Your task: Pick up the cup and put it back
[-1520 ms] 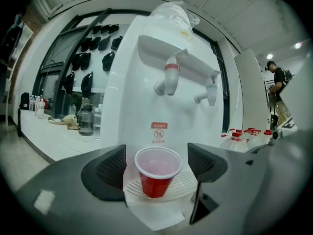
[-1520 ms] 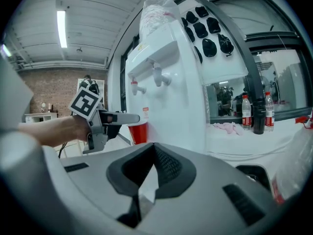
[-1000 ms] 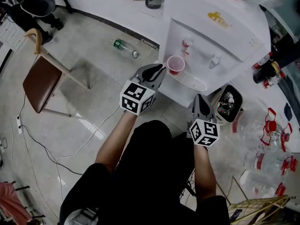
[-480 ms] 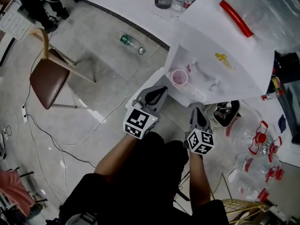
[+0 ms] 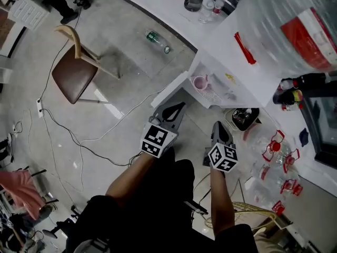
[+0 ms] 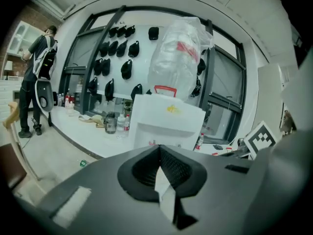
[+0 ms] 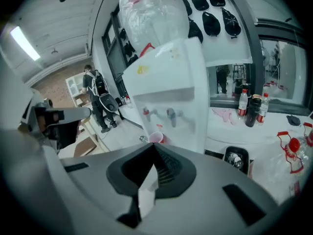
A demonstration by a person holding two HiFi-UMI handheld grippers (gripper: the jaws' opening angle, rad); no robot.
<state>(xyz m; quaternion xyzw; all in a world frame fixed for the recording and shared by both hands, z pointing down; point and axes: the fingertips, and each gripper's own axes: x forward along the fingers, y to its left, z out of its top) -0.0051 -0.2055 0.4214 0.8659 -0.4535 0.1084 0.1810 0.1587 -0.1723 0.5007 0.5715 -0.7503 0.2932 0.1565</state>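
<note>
Left gripper [image 5: 175,109]: I am holding it with the jaws fully closed, the pads meeting with nothing between them. Right gripper [image 5: 218,126]: the same, jaws pressed together and gripping nothing. Both are hanging over the pale floor [image 5: 105,120] in front of my legs, side by side, tips pointing away from me toward the white water dispenser [image 5: 231,62]. The pink cup [image 5: 200,82] is standing upright on the dispenser's drip tray [image 5: 213,95], under the taps, beyond both grippers and clear of them; neither one is touching it. In the right gripper view the cup is showing just above the closed tips, with the red and grey taps over it. A big clear water jug [image 5: 295,20] is sitting on top of the dispenser. To the right of the dispenser's base a small black bin [image 5: 243,117] is standing on the floor, and empty clear jugs with red handles [image 5: 274,147] are lying further right. Off to the left, a brown-seated chair [image 5: 73,77] is standing well apart from me, and a small bottle [image 5: 158,39] is lying on the floor near the long white counter [image 5: 158,7] at the far side.
</note>
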